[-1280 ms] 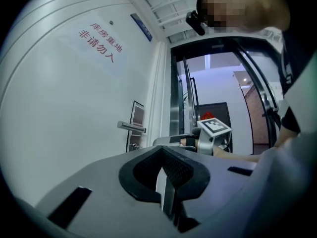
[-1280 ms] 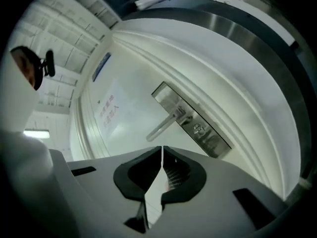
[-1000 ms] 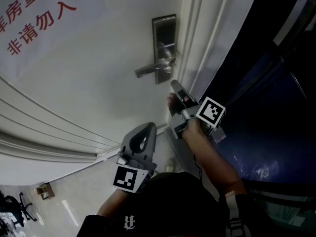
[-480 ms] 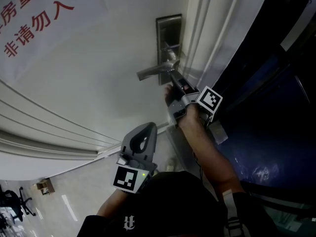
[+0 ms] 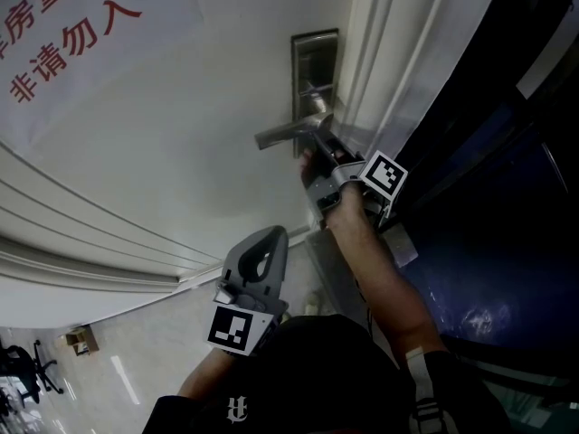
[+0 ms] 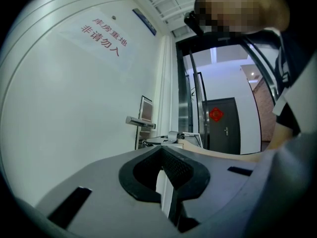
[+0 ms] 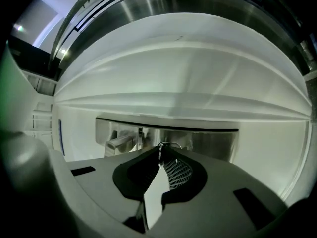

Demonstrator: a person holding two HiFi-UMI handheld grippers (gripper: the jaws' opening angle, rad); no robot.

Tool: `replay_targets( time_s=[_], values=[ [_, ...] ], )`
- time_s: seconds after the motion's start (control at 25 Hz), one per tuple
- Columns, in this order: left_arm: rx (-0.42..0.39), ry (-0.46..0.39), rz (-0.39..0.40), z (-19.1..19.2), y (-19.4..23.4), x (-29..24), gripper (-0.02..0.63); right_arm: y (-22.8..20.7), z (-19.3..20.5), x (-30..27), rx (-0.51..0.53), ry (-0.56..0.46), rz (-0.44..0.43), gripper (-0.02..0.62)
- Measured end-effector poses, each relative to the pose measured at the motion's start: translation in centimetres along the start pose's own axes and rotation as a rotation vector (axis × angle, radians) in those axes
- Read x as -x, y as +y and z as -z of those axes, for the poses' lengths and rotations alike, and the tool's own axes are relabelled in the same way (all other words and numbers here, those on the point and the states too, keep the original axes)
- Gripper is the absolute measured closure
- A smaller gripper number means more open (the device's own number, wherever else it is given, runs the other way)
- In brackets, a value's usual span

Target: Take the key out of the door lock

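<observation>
A steel lock plate (image 5: 314, 66) with a lever handle (image 5: 282, 135) is fixed to the white door. My right gripper (image 5: 323, 140) is pressed against the plate just under the lever. In the right gripper view its jaws are closed at the plate (image 7: 210, 144), with a thin key ring (image 7: 168, 144) poking out past the tips; the key's blade is hidden. The lever (image 7: 120, 142) shows to the left. My left gripper (image 5: 262, 247) hangs low, away from the door, shut and empty (image 6: 161, 151). It looks toward the lock plate (image 6: 146, 109) and the right gripper (image 6: 173, 135).
A sign with red characters (image 5: 63, 25) is on the door. The white door frame (image 5: 398, 52) runs right of the lock, with dark glass (image 5: 516, 206) beyond. An office chair (image 5: 23, 373) stands on the floor at the lower left. A dark door (image 6: 224, 123) stands down the hallway.
My right gripper has moved up from below the lock to its tip under the lever handle. The left gripper has stayed put.
</observation>
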State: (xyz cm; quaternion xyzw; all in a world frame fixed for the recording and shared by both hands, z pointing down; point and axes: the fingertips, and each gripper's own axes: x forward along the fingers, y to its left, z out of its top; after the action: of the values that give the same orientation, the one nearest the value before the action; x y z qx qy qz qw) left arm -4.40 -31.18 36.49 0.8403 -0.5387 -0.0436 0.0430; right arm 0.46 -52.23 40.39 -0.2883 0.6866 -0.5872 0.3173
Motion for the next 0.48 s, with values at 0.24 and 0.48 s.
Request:
replay_targets(
  time_s=[0.24,0.48],
  values=[
    [0.002,-0.003,0.004,-0.10,-0.08,0.25,0.600,0.12,0.06,0.08,-0.023,-0.012,0.014,0.571],
    [0.006,-0.004,0.018,-0.05,-0.38,0.32,0.600,0.22,0.21,0.74,-0.042,-0.013,0.022,0.572]
  ],
)
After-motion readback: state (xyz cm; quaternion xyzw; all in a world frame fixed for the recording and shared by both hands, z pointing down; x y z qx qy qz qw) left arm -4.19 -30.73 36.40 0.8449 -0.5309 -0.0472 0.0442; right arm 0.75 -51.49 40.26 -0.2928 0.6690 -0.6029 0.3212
